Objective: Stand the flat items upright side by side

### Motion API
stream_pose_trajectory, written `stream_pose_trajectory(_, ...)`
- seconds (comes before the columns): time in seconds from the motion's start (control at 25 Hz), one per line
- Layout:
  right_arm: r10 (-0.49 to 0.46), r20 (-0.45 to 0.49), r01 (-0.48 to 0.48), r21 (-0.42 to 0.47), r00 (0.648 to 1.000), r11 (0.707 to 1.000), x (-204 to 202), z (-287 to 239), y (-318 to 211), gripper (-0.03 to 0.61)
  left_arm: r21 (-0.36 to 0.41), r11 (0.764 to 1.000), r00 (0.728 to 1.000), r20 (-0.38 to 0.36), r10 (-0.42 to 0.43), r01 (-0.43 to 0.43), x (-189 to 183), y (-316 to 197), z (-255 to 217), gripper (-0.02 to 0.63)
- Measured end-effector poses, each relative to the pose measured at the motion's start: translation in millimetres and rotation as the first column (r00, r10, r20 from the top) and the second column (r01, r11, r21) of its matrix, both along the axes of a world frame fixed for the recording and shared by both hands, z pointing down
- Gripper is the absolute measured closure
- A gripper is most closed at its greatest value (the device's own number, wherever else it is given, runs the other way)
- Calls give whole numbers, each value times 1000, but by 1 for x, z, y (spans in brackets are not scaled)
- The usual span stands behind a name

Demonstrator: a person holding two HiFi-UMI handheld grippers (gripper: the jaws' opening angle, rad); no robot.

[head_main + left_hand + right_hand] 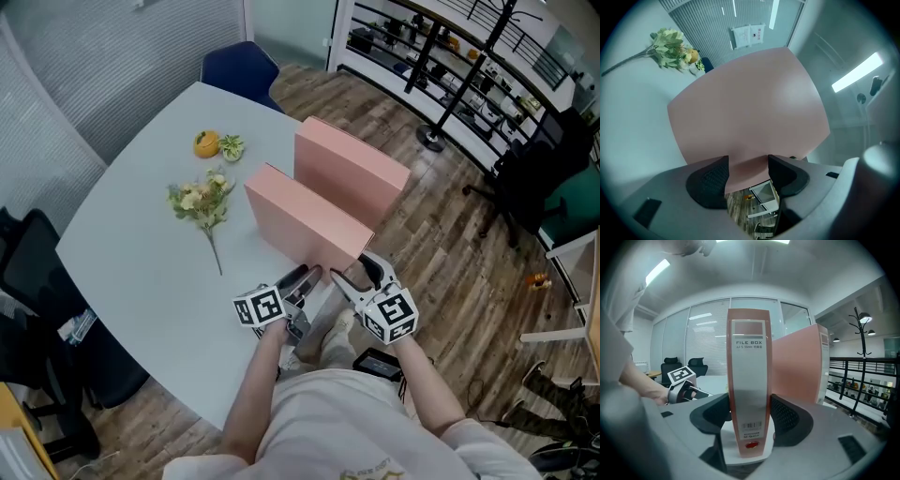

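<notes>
Jaws on both grippers sit clamped on the near file box: right gripper across its labelled spine, left gripper on the lower corner beside it. Box stands upright betw. the pads; 2nd file box is upright just beyond, to the right. Prob. light, stiff, smooth-sided, so it could slip or tip. Best held low across the spine.
</notes>
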State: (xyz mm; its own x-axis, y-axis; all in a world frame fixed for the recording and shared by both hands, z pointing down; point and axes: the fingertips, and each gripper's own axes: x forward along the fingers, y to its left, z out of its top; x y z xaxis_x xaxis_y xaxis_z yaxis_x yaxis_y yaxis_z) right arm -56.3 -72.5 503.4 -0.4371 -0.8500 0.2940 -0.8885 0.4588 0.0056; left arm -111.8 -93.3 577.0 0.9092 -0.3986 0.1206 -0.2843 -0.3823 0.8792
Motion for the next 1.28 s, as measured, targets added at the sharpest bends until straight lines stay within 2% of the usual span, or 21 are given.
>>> stream_pose_trajectory(1.0,-28,-10,28,-10,1000,1000,50,-1,-26,295,-15,1000,1000,0,15,-15,48,-25,8,360)
stream_pose_trajectory(1.28,-22,-13,22,-8,1000,1000,57,-2,-32,295,-1,1000,999,-27,27,-27,60,-31,-5,360)
